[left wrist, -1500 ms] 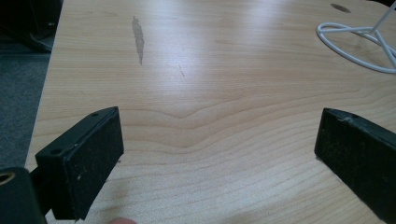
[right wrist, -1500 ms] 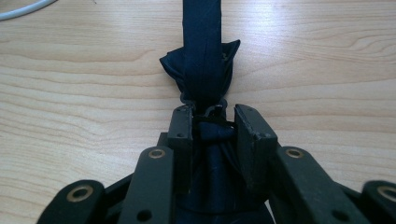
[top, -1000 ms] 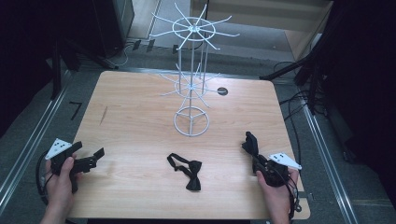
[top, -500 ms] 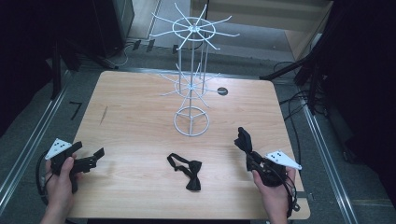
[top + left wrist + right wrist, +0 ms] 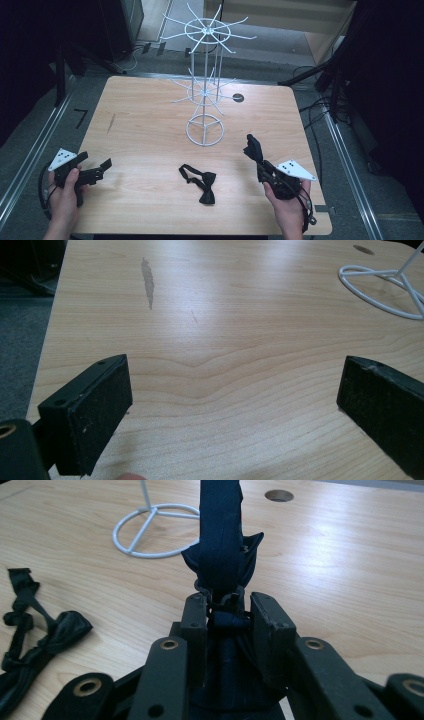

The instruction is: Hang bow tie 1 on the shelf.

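Between the right gripper's [image 5: 227,611] fingers [image 5: 194,625] a dark blue bow tie [image 5: 220,550] is pinched, off the surface [image 5: 150,125] and short of the white wire rack [image 5: 205,90]. Nothing hangs there yet; a black bow tie [image 5: 200,182] lies waiting, and the left gripper [image 5: 97,170] is spread wide, empty.

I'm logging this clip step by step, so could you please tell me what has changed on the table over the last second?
The right claw, shut on a dark bow tie, has lifted off the table and moved inward toward the white wire stand. The left claw stayed where it was, jaws open and empty. The black bow tie lying on the table and the stand have not moved.
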`<move>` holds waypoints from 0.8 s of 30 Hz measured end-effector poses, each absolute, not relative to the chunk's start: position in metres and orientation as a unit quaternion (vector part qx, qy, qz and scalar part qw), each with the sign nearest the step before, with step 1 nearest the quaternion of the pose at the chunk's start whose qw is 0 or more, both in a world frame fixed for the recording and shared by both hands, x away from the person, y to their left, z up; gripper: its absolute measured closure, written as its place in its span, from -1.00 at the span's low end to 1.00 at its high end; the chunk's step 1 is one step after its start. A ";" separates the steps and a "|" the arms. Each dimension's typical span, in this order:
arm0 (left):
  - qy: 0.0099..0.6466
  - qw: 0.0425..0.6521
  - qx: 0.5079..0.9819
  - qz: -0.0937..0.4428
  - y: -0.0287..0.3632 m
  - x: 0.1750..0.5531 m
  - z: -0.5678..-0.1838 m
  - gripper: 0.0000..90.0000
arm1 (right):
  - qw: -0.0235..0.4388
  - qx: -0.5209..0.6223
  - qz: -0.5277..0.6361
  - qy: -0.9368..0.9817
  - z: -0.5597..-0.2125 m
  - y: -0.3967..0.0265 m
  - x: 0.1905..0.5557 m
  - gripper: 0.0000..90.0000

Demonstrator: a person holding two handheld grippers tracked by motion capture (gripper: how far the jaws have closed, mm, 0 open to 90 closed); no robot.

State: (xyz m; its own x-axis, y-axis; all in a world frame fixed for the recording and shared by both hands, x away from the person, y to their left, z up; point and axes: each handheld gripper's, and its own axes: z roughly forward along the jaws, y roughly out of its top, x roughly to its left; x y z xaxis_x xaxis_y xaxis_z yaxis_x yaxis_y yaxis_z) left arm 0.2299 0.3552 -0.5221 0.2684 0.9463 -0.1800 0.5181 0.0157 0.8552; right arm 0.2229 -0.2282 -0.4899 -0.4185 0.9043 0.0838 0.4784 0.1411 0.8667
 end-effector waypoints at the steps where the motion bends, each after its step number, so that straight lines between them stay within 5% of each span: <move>1: 0.556 0.446 0.659 0.240 0.355 0.230 -0.522 -0.96 | 0.241 0.481 0.443 0.717 -0.489 -0.227 0.223 0.57; 24: 0.556 0.447 0.658 0.240 0.355 0.229 -0.522 -0.96 | 0.223 0.435 0.460 0.742 -0.465 -0.195 0.220 0.57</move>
State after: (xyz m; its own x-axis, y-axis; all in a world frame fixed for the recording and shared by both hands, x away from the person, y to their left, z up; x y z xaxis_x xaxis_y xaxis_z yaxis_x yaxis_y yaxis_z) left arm 0.2295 0.3553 -0.5221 0.2674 0.9464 -0.1814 0.5174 0.0178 0.8555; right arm 0.2197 -0.1948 -0.4650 -0.5229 0.8496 0.0687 0.4394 0.1996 0.8758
